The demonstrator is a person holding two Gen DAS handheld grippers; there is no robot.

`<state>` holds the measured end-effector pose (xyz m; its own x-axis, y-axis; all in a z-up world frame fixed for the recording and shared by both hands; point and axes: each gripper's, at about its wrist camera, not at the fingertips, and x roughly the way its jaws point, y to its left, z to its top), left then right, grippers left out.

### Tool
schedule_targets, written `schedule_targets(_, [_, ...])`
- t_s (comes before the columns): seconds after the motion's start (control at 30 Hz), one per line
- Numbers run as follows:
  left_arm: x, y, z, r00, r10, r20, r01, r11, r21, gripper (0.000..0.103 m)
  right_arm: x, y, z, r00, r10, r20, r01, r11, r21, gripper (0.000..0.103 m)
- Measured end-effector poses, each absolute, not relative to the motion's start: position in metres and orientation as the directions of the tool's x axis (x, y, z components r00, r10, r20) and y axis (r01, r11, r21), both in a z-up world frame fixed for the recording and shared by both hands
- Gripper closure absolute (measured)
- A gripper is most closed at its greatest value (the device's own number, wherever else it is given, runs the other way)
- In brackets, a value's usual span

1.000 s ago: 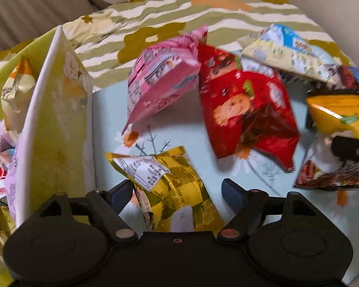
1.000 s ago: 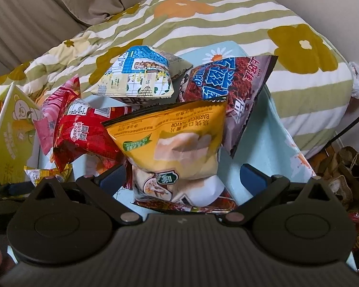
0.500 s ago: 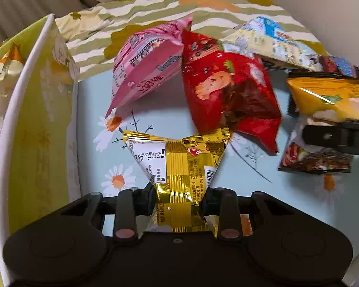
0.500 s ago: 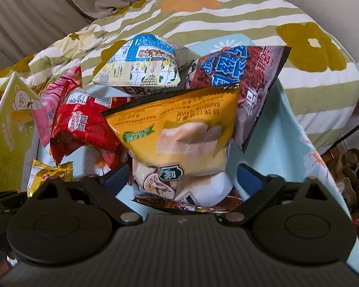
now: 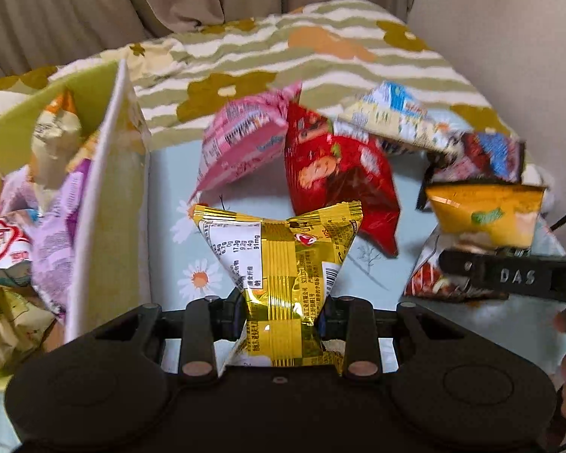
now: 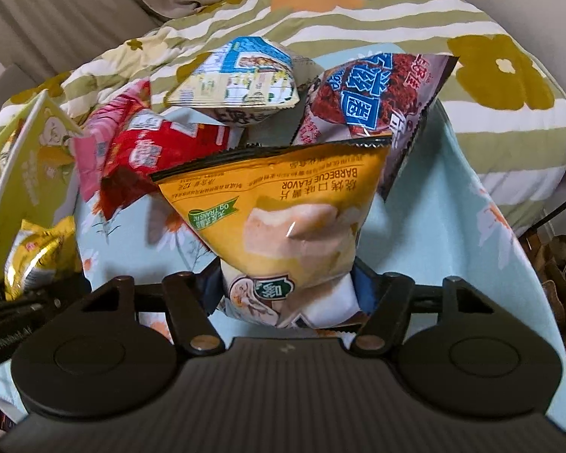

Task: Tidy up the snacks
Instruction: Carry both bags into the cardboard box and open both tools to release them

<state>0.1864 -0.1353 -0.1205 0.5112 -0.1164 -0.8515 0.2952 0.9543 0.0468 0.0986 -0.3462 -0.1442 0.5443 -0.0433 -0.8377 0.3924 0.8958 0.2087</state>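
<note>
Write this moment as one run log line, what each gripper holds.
left gripper: shut on gold packet | right gripper: closing on orange bag

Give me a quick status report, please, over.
Left tool shut on gold packet. Right tool just closed on orange chip bag. Green box beside, nothing blocking.

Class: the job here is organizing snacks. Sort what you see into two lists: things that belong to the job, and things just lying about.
Part of the job:
- gold snack packet, in the left gripper
- orange barbecue chips bag, in the right gripper, whose jaws have just been closing
- red snack bag
- pink snack bag
- green storage box

Just lying about:
- striped floral quilt
- curtain
</note>
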Motion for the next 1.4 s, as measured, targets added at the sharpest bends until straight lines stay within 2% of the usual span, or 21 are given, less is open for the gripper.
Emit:
schedule_targets(0.3, [0.156, -0.104, -0.057, 0.63, -0.143, -0.763, 0.225, 0.974, 0.003, 0.065, 0.084, -0.324, -0.085, 0.626, 0.013, -0.78, 0.284, 0.927, 0.244, 0.022])
schedule_targets(0.67, [0.153, -0.008, 0.011, 0.755, -0.095, -0.649, 0.121, 0.993, -0.005, 0.065, 0.116, -0.234, -0.002, 0.741, 0.117, -0.661, 0.089, 0.959, 0.269, 0.022])
schedule_targets(1.0, [0.212, 0.085, 0.014, 0.741, -0.049, -0.669, 0.064, 0.998, -0.002, 0.065, 0.186, -0.138, 0.01, 0.748, 0.149, -0.647, 0.031, 0.966, 0.258, 0.022])
schedule_targets(1.27, [0.269, 0.128, -0.014, 0.691, -0.101, -0.716, 0.109, 0.993, -0.035, 0.063, 0.237, -0.083, -0.007, 0.727, 0.105, -0.679, 0.067, 0.973, 0.222, 0.022])
schedule_targets(1.3, [0.276, 0.131, -0.018, 0.683, -0.117, -0.721, 0.121, 0.992, -0.047, 0.059, 0.241, -0.08, -0.009, 0.725, 0.093, -0.683, 0.079, 0.973, 0.216, 0.022])
schedule_targets(1.37, [0.285, 0.136, -0.025, 0.669, -0.141, -0.73, 0.136, 0.989, -0.067, 0.032, 0.248, -0.076, -0.013, 0.72, 0.073, -0.69, 0.102, 0.973, 0.209, 0.022])
schedule_targets(1.4, [0.287, 0.138, -0.027, 0.67, -0.145, -0.728, 0.135, 0.988, -0.072, 0.011, 0.25, -0.075, -0.015, 0.717, 0.067, -0.694, 0.112, 0.971, 0.21, 0.022])
